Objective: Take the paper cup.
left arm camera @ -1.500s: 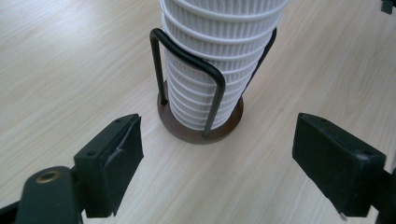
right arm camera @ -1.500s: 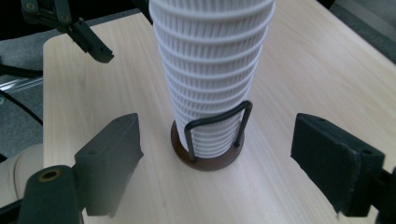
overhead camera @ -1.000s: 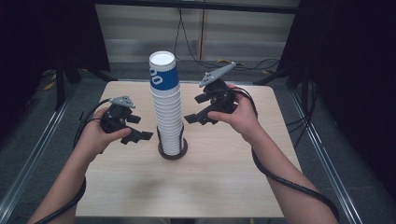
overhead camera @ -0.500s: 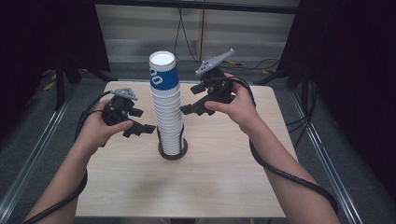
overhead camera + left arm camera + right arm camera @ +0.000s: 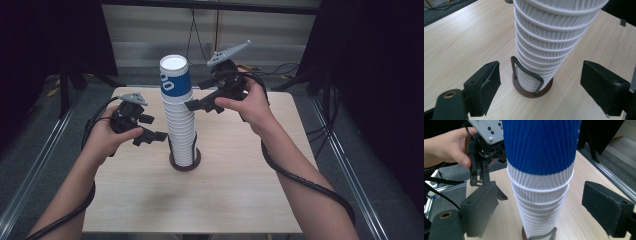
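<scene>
In the high view, a tall stack of ribbed white paper cups (image 5: 181,127) is seen standing in a dark round holder (image 5: 185,163) near the middle of the light wooden desk (image 5: 240,175), with a blue-sleeved cup (image 5: 175,80) on top. The left tongs (image 5: 155,136) are held low beside the stack, near its lower half, and the right tongs (image 5: 196,105) are held high, just beside the join below the blue cup. The stack is judged to be top-heavy: if it were pushed sideways by either tool, it could be tipped out of its shallow holder.

In the left gripper view, the lower cups (image 5: 544,50) and the wire loop (image 5: 526,73) of the base are framed between the two jaws, which are spread wide and touch nothing. A closing grip here could crush the thin ribbed walls or catch the wire.

In the right gripper view, the blue cup (image 5: 540,145) and the white cups under it are bracketed by widely parted jaws, again with nothing gripped and a clear gap on each side. The other gripper (image 5: 484,150) and a hand (image 5: 449,145) are seen beyond. If the squeeze lands below the blue rim, several nested cups could be lifted together.
</scene>
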